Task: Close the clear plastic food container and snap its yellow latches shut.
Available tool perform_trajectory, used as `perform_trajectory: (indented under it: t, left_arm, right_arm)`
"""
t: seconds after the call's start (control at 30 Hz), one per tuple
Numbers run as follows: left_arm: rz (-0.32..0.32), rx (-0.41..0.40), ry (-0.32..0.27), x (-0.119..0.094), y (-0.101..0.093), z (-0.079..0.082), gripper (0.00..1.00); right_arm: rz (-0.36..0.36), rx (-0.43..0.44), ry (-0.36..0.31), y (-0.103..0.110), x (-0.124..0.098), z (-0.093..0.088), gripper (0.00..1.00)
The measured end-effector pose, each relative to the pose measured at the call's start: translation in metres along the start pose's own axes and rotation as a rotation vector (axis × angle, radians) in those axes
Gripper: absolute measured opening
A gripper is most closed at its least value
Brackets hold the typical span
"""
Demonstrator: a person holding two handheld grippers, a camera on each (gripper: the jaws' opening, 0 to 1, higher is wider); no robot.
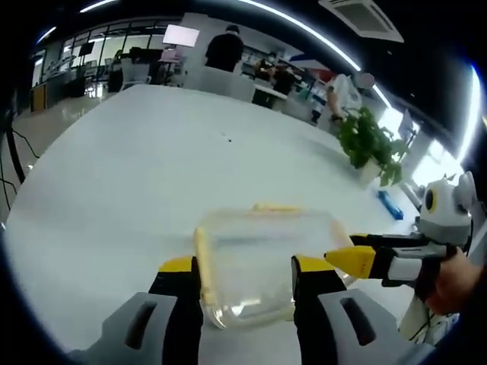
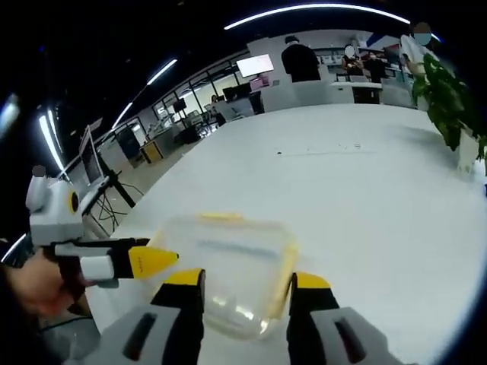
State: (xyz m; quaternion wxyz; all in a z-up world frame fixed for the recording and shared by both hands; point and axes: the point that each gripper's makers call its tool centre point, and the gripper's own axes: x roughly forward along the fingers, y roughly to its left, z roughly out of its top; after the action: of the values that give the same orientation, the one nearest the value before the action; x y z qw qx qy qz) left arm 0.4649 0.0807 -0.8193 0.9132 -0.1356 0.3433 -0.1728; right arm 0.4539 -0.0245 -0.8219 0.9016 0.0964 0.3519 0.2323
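We work on one clear plastic container [image 1: 266, 262] lying on the white table [image 1: 152, 182]; in the left gripper view it sits at six o'clock, between our left gripper's [image 1: 247, 277] spread jaws, which hold nothing. Its lid looks seated. We count three yellow latches: one at nine o'clock [image 1: 202, 262], one at twelve [image 1: 275, 207], and, in the right gripper view, one at three [image 2: 283, 266]. The right gripper [image 1: 356, 260], jaws together in a point, comes in at three o'clock. We judge it best to brace the box and press each latch down squarely. One potted plant [image 1: 370, 144] stands far right.
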Motion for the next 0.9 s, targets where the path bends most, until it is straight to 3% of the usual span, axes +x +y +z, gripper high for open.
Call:
perform_trajectory:
  t: [0.5, 0.9]
  left_arm:
    - [0.003, 0.008, -0.003, 0.016, 0.024, 0.026, 0.47]
    - [-0.002, 0.022, -0.012, 0.020, 0.030, 0.032, 0.49]
  right_arm:
    - [-0.004, 0.002, -0.018, 0.004, 0.030, 0.022, 0.41]
    - [0.014, 0.000, -0.030, 0.003, 0.035, 0.027, 0.44]
